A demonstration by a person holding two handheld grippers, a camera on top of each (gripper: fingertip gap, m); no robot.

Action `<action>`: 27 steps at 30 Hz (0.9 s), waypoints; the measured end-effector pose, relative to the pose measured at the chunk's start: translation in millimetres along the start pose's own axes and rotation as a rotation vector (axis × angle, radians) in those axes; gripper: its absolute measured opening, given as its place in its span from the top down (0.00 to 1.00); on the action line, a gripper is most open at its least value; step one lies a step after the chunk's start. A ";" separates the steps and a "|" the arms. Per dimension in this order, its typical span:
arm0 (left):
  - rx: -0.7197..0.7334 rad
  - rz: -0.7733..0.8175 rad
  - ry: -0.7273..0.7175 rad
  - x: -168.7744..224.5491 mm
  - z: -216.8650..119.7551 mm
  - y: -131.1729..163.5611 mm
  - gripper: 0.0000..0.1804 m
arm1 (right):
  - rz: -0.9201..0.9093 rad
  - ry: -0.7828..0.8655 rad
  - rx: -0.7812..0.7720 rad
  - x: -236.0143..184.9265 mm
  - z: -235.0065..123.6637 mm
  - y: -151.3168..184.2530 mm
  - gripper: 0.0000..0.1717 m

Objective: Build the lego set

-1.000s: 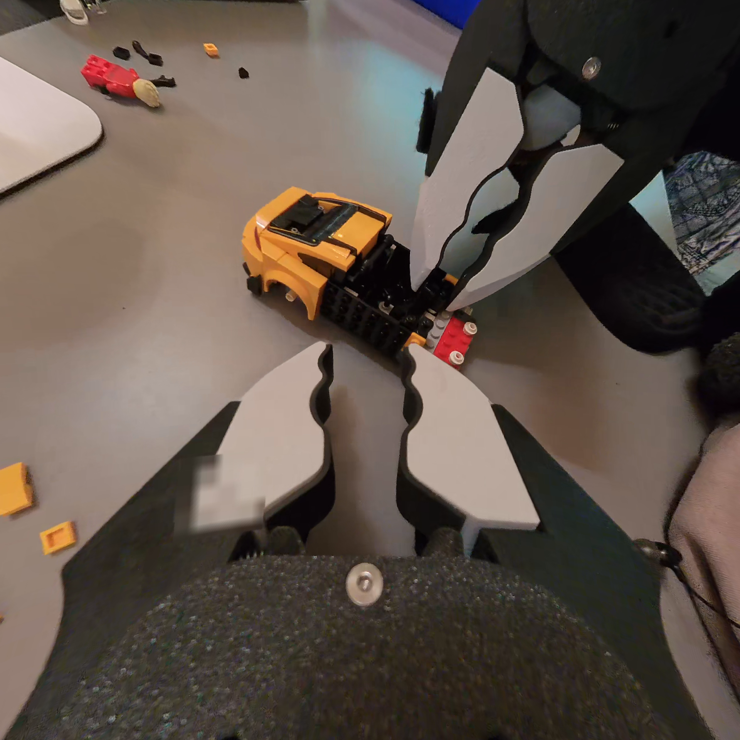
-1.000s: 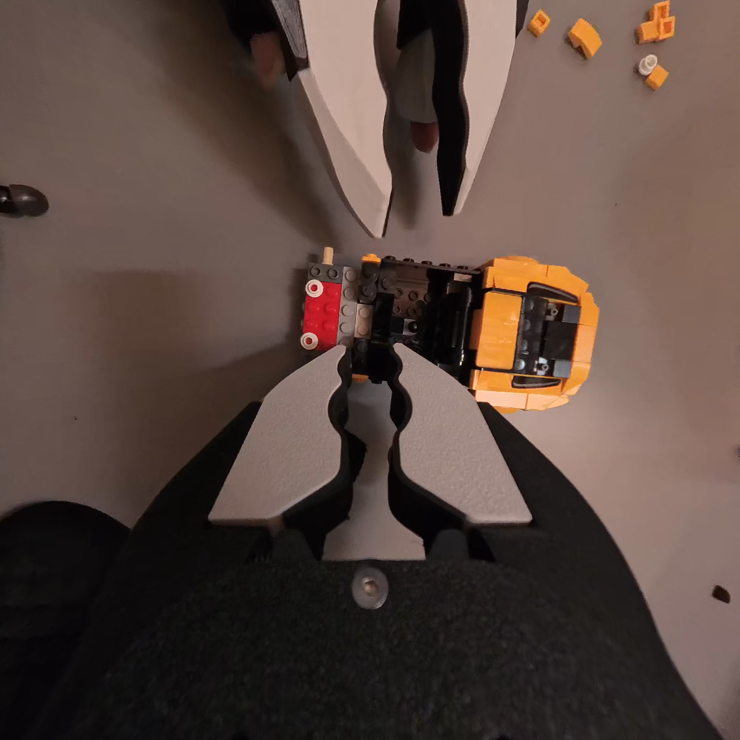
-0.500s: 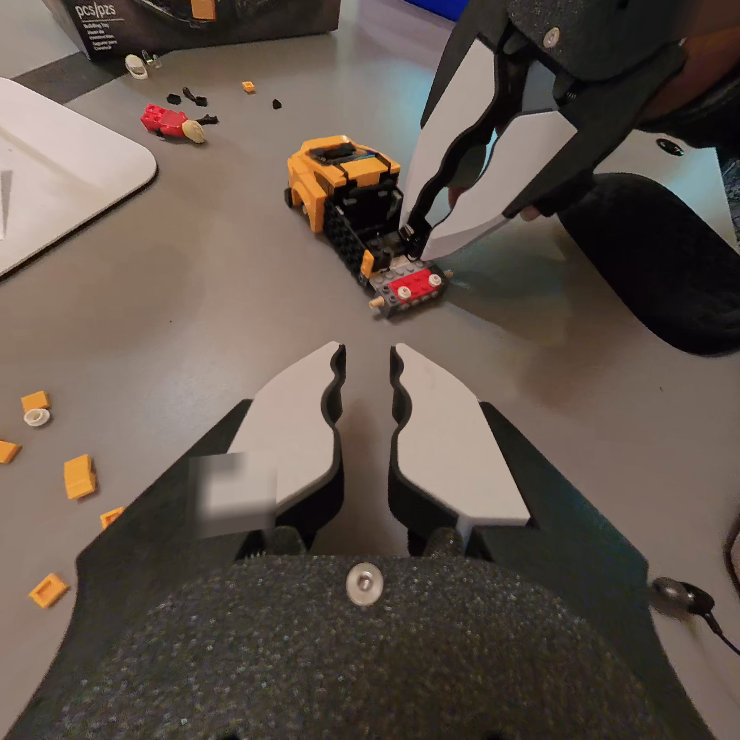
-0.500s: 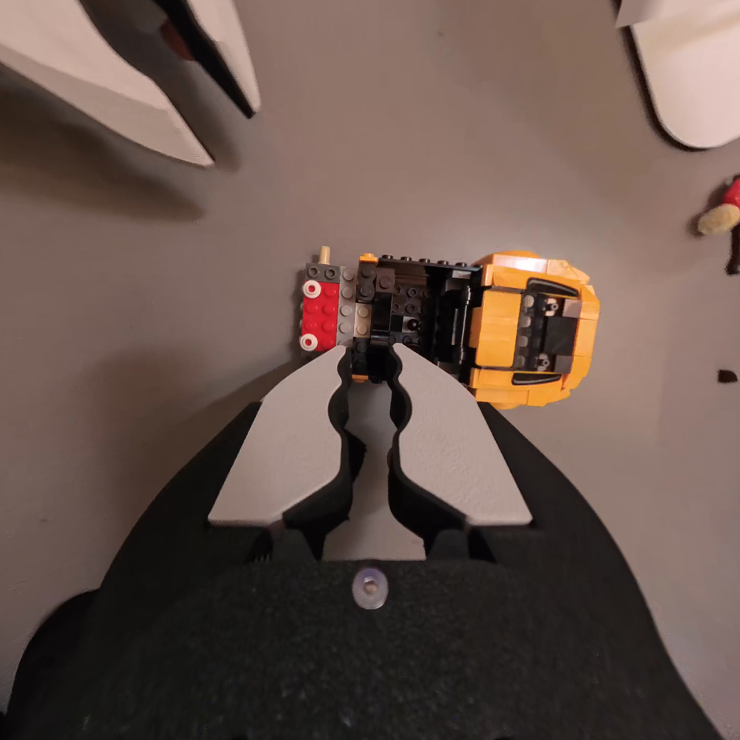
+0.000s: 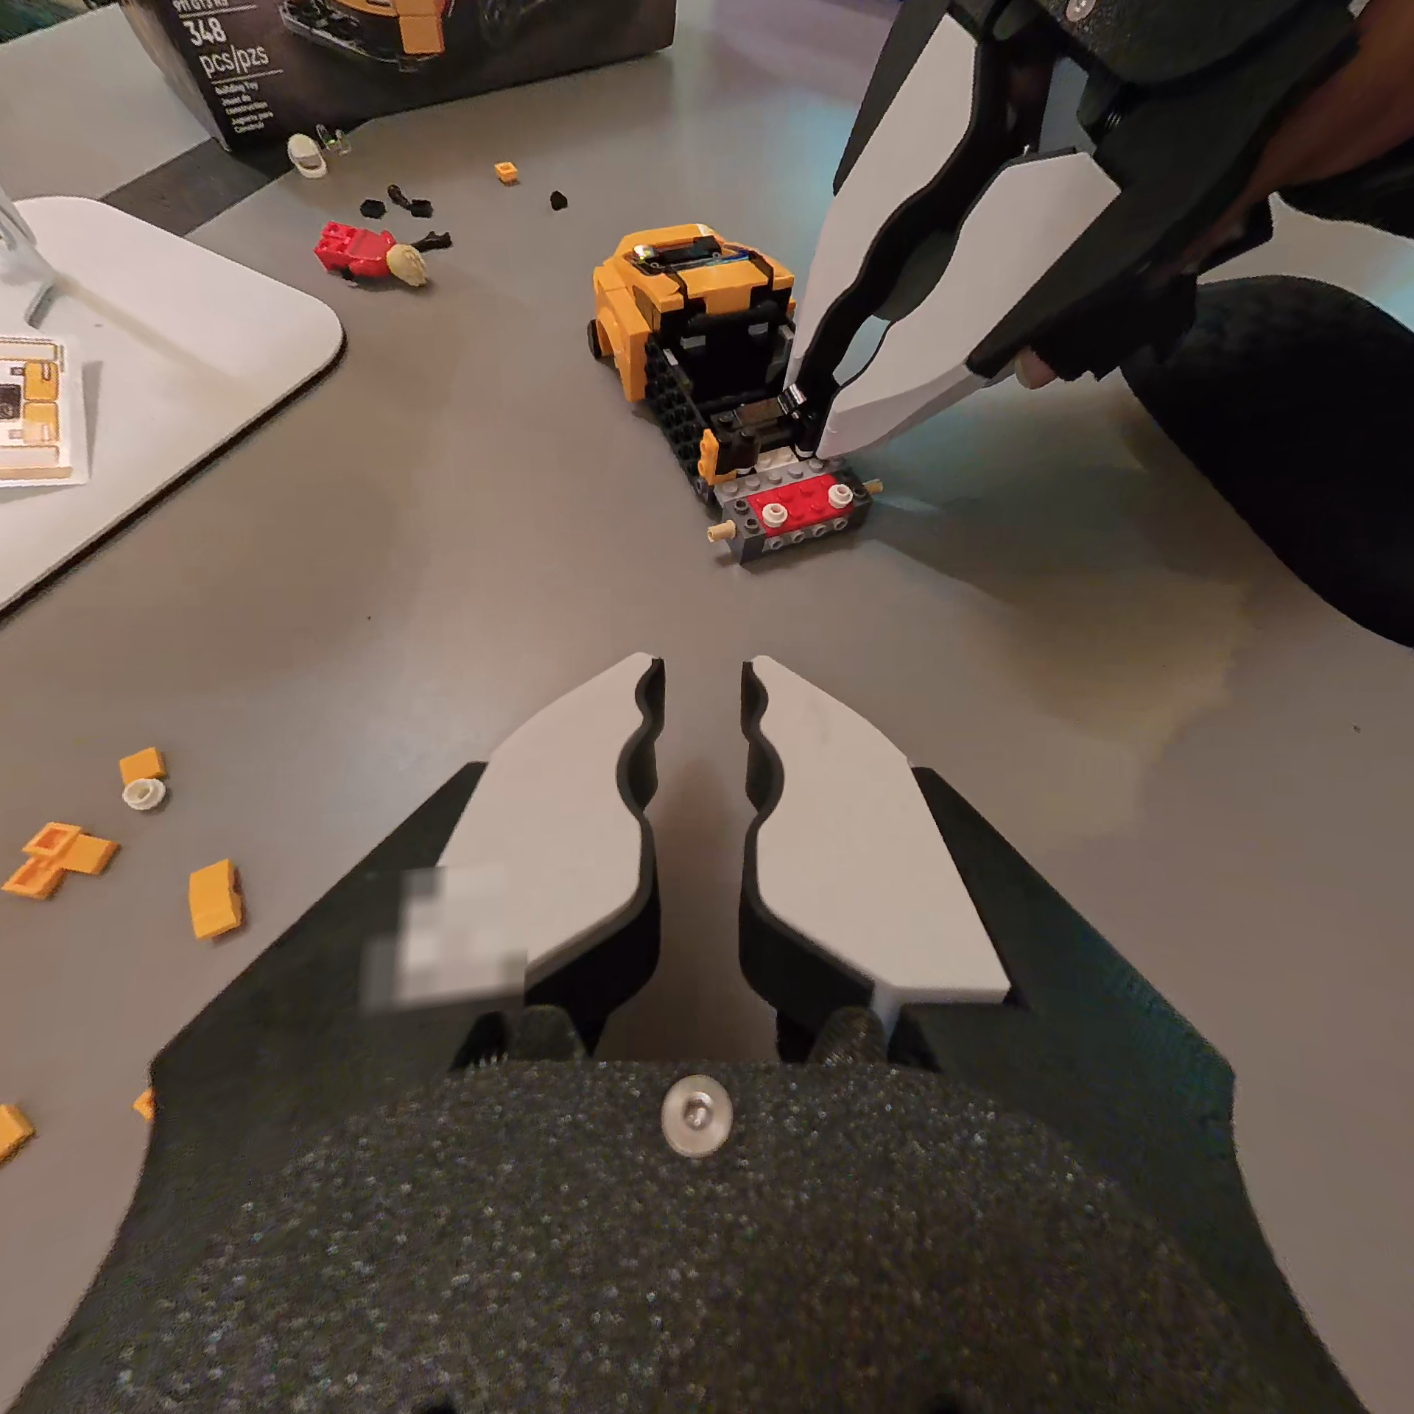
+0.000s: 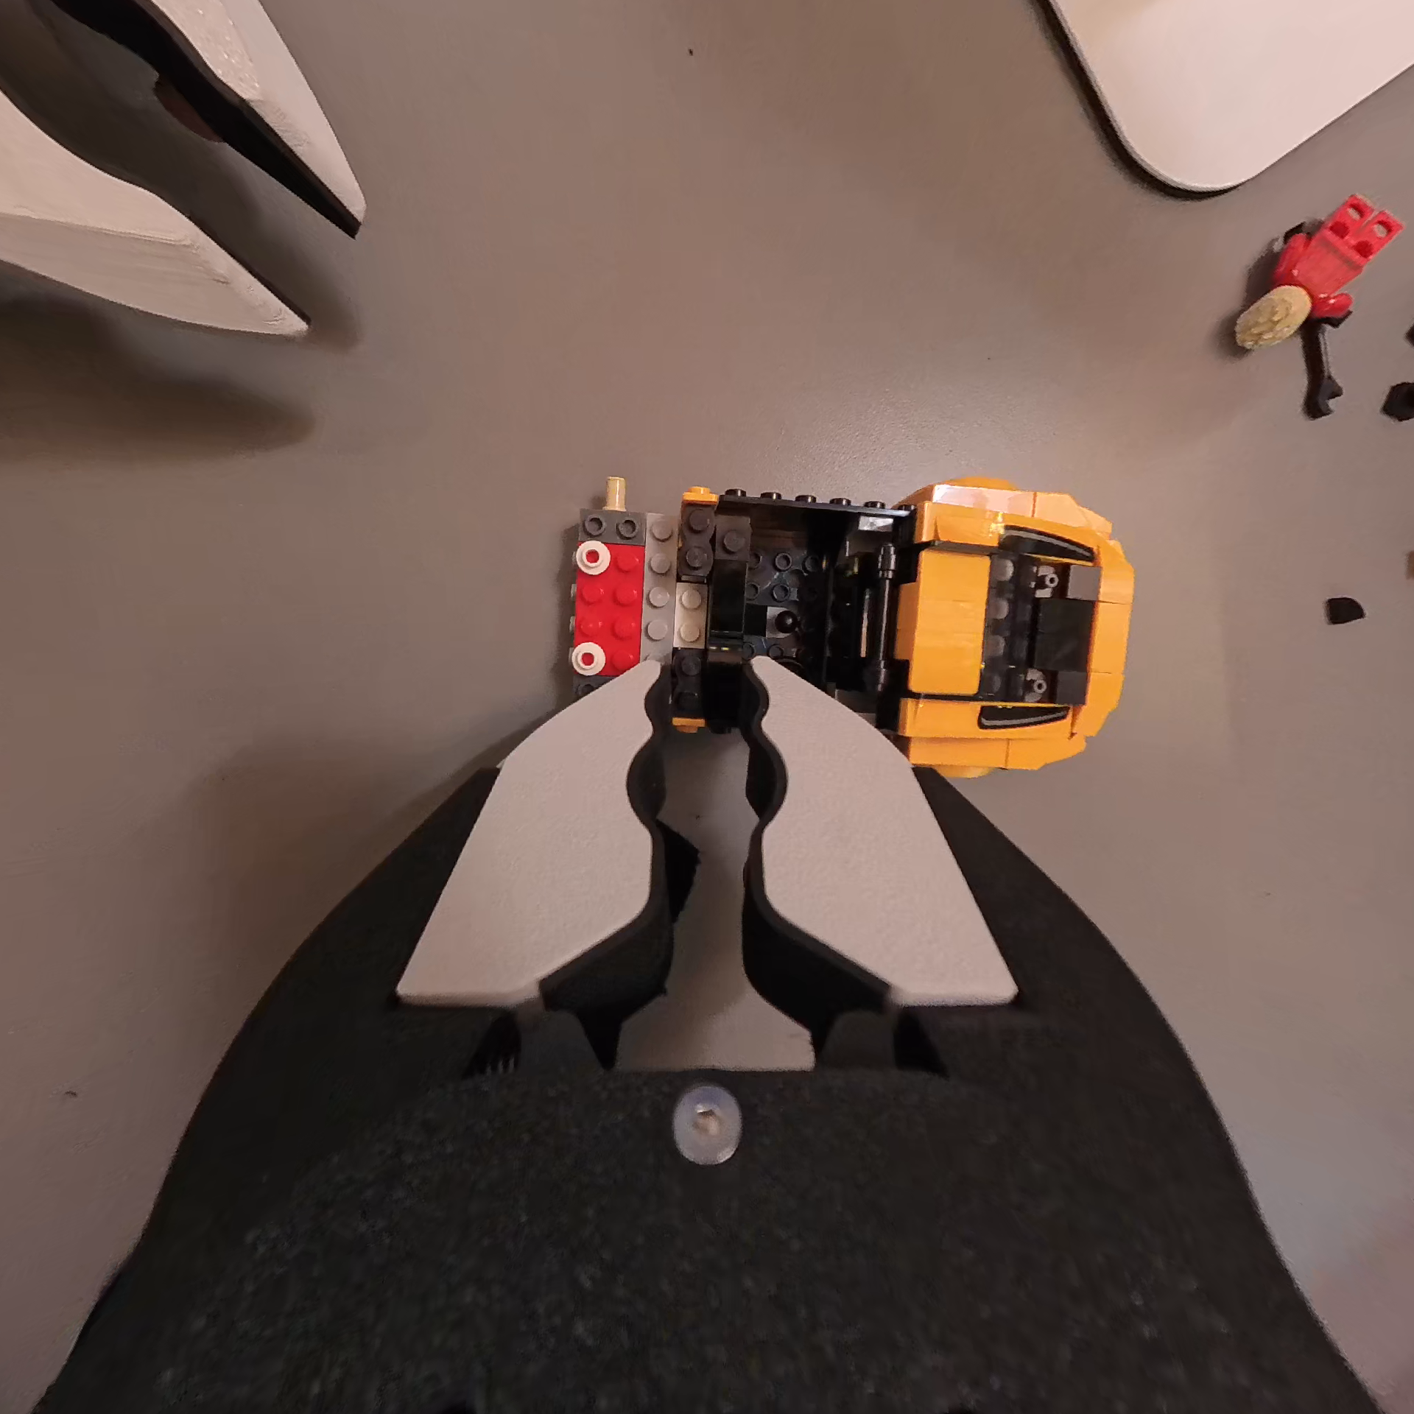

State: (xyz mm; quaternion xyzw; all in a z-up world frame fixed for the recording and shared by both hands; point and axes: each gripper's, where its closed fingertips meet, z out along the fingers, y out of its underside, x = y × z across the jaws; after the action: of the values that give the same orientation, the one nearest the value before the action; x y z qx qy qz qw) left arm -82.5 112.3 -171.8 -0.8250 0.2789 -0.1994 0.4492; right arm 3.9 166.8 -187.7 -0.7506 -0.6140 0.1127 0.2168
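A partly built orange and black toy brick car (image 5: pixel 689 306) stands on the grey table (image 5: pixel 382 612), with a red plate (image 5: pixel 796 497) at its near end. My right gripper (image 6: pixel 704 673) is shut on the car's black side wall (image 6: pixel 719 689), beside the red plate (image 6: pixel 608 604). The left wrist view shows it (image 5: pixel 811 436) coming down onto the car's right side. My left gripper (image 5: pixel 702 666) is open and empty, above bare table a short way in front of the car. It also shows at the top left of the right wrist view (image 6: pixel 329 272).
A white board (image 5: pixel 153 321) bearing a printed sheet lies at the left, and a dark box (image 5: pixel 382 53) stands behind it. A red minifigure (image 5: pixel 360 249) and small black bits lie near the box. Several loose orange bricks (image 5: pixel 214 895) lie at the left. A dark sleeve (image 5: pixel 1301 428) rests at the right. The grippers' ends are close to 11 centimetres from one another. The red minifigure (image 5: pixel 360 249) sits 20 centimetres or so from the ends of my right fingers. It is also in sight in the right wrist view (image 6: pixel 1327 255).
My left gripper drew back from the car's red end, and its jaws narrowed on nothing. My right gripper kept its hold on the car, which stayed in place.
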 end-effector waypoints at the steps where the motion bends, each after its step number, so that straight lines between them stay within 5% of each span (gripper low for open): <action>1: -0.001 0.005 -0.004 -0.2 0.2 0.3 0.90 | 0.000 0.006 0.003 0.1 0.0 -0.1 0.91; 14: -0.006 0.049 -0.024 0.4 1.4 1.8 0.90 | 0.029 -0.043 0.131 3.0 -33.4 -3.4 0.84; 27: -0.004 0.048 -0.004 5.2 1.7 1.5 0.90 | -0.060 -0.083 -0.038 1.4 0.2 -0.1 0.86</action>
State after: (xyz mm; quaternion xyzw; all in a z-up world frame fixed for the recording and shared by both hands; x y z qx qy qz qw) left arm -77.9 109.4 -173.6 -0.8194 0.2982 -0.1862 0.4528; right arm 4.0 168.3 -187.6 -0.7306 -0.6466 0.1254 0.1800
